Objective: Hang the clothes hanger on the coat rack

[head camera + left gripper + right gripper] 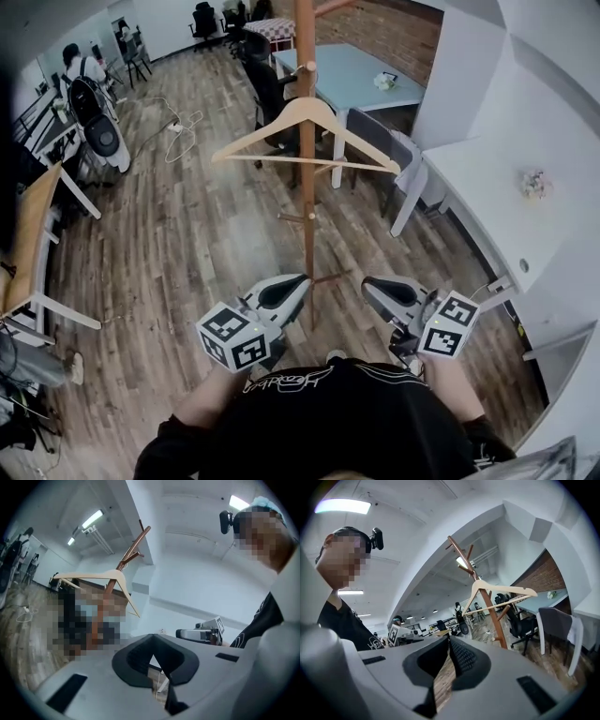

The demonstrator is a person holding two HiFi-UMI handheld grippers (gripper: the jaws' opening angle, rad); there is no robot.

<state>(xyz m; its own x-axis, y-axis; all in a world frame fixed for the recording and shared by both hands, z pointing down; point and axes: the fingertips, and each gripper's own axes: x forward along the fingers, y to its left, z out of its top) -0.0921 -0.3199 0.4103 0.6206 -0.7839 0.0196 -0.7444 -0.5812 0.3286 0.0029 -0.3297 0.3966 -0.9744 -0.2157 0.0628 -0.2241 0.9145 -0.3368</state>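
The clothes hanger (267, 127) hangs on the coat rack (307, 216). It is made of pale wood, and its hook sits up on a peg of the brown wooden pole. Its two arms spread out to both sides of the pole, and a thin bar runs across the bottom.

The coat rack stands on the wooden floor (187, 234). Behind it is a light blue tabletop (366, 75) with dark chairs (267, 89) near it.

The left hand-held gripper (286, 292) is low down, close to the person's black shirt (337, 412). Its jaws are pressed together and there is nothing between them. It is well apart from the hanger.

The right hand-held gripper (389, 292) is beside it, on the other side of the pole's foot. Its jaws are also pressed together, and they hold nothing. It touches neither the hanger nor the rack.

Both hand-held grippers point toward the coat rack. In each gripper view the hanger shows up high on the rack, far from the jaws.
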